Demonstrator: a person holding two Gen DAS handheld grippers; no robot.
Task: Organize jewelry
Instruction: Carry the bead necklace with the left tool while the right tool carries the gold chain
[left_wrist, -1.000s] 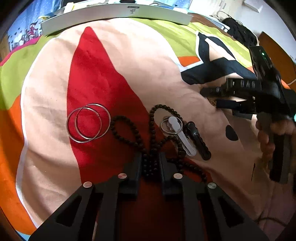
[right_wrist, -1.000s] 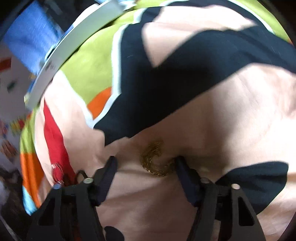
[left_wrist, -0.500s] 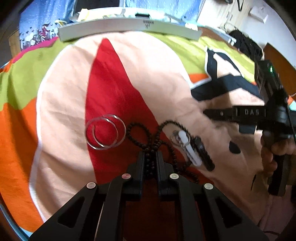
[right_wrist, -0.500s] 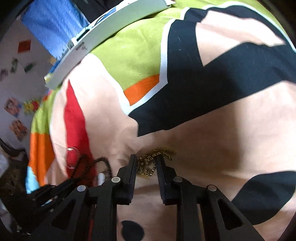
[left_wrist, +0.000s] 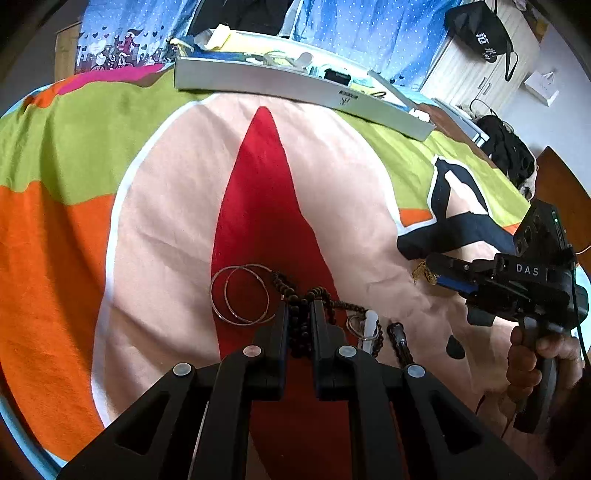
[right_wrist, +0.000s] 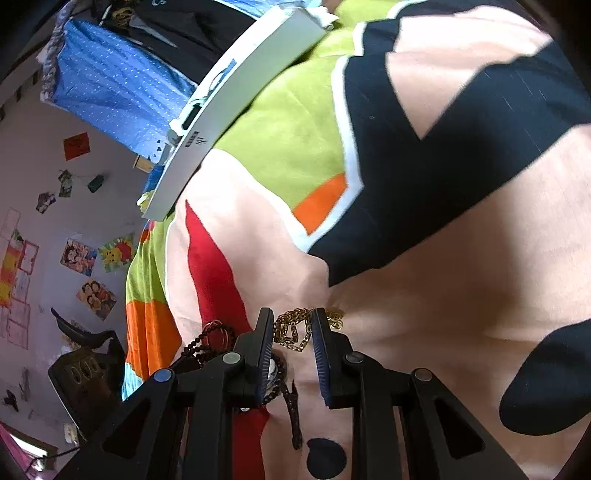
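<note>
Now, the left gripper (left_wrist: 298, 325) sits low in the centre of its own view, and its jaws are closed on a bunch of the dark bead necklace (left_wrist: 301, 295). The strand of beads runs out between the fingers and lies on the red part of the colourful bedcover (left_wrist: 166, 206). Just left of the beads, two thin metal bangles (left_wrist: 240, 294) lie overlapped on the cloth, and one of them touches the strand. To the right of the fingers there is a small metal ring (left_wrist: 356, 325) with a white clip (left_wrist: 370, 326) across it, and a dark clasp piece (left_wrist: 400, 341) beside.

At the right edge of the same view, a hand (left_wrist: 532, 363) holds the right gripper (left_wrist: 430, 271) by the handle. In the right wrist view, the right gripper (right_wrist: 291, 332) has its jaws narrowed around a gold chain (right_wrist: 295, 330), which hangs bunched between the blue pads; I cannot tell if they pinch it firmly. A long grey-white box (left_wrist: 295, 86) lies across the upper part of the bed.
</note>
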